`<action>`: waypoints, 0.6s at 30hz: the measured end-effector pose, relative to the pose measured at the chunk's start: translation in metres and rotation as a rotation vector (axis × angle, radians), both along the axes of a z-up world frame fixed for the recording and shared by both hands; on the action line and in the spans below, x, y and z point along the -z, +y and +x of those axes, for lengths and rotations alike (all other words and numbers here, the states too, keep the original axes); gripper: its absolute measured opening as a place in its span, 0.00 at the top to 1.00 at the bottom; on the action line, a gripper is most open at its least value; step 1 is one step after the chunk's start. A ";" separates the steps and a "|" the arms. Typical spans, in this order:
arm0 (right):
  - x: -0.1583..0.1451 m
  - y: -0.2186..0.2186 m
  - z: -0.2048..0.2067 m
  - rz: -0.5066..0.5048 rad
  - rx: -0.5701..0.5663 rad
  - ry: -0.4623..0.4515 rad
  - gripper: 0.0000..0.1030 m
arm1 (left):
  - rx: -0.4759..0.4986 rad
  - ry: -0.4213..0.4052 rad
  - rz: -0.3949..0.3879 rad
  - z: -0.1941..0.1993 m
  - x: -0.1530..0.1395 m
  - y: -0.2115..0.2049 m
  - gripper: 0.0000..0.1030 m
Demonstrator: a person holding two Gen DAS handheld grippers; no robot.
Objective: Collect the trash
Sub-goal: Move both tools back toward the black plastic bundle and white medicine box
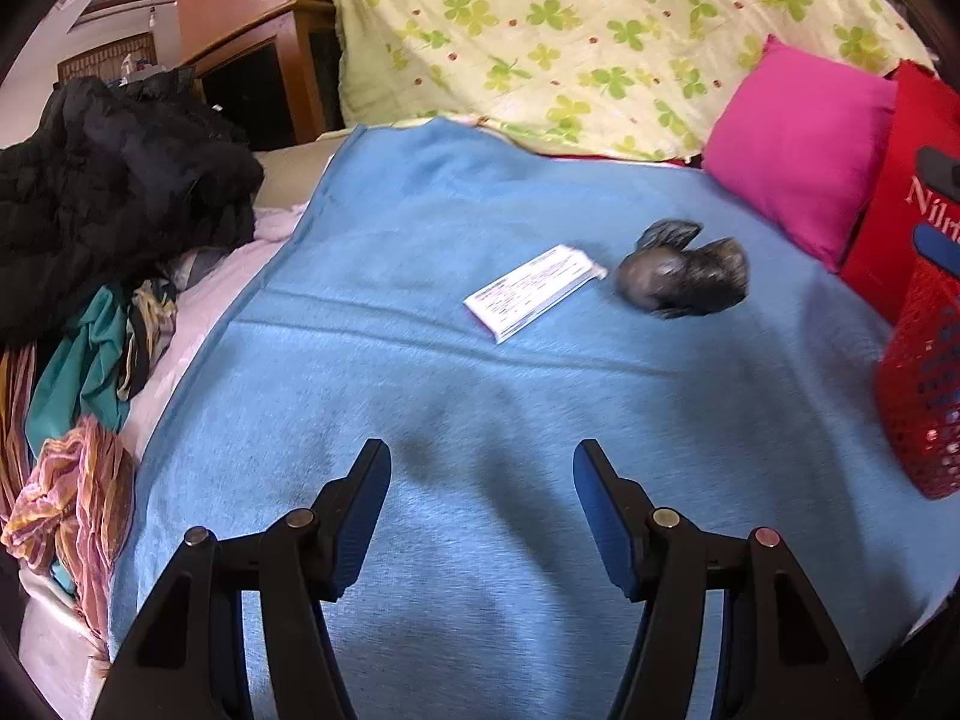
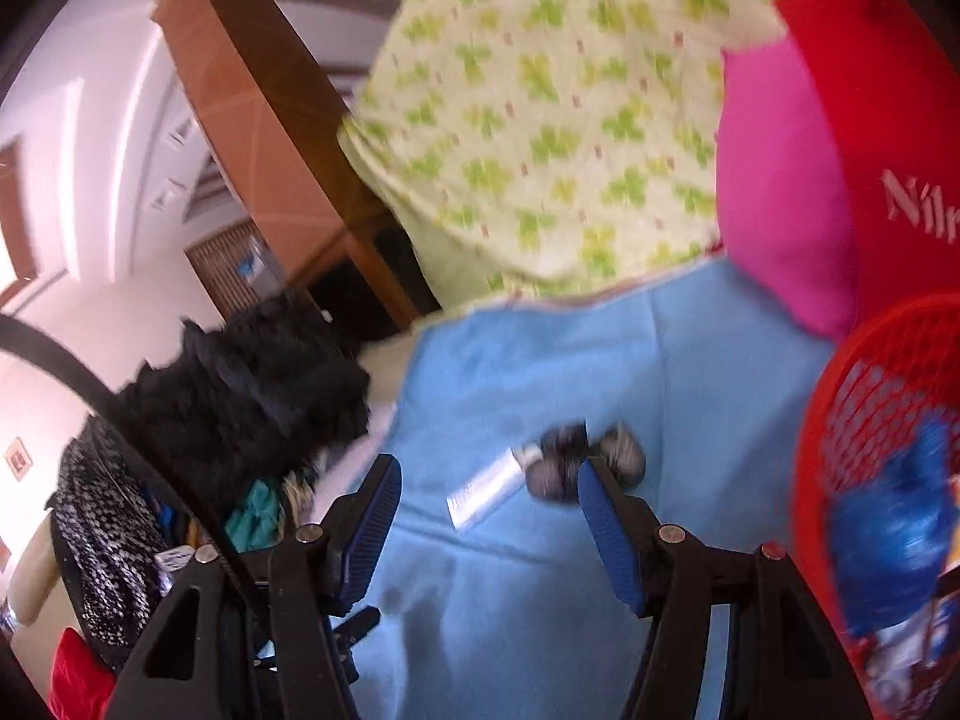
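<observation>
A flat white printed packet (image 1: 534,290) lies on the blue blanket (image 1: 420,396), and a knotted dark plastic bag (image 1: 684,276) sits just right of it. My left gripper (image 1: 482,468) hovers open over the blanket, well short of both, with nothing between its fingers. At the right edge stands a red mesh basket (image 1: 918,396). In the blurred right wrist view the packet (image 2: 489,489) and dark bag (image 2: 591,459) lie just beyond my open, empty right gripper (image 2: 489,483). The red basket (image 2: 864,396) at its right holds a blue bag (image 2: 894,540) and other scraps.
A pink pillow (image 1: 798,150) and a red paper bag (image 1: 906,192) stand at the back right against a clover-print sheet (image 1: 600,36). A black garment (image 1: 114,192) and a heap of coloured clothes (image 1: 78,420) line the blanket's left edge.
</observation>
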State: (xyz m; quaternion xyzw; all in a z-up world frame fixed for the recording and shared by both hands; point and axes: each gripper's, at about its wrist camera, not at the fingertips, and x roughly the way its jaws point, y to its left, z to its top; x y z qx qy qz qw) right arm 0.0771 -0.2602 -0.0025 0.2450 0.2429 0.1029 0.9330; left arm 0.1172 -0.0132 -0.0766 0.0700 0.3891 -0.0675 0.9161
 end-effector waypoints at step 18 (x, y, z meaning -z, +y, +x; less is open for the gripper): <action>0.128 0.032 0.072 -0.355 0.084 0.631 0.34 | -0.018 0.093 0.053 0.026 0.060 0.002 0.34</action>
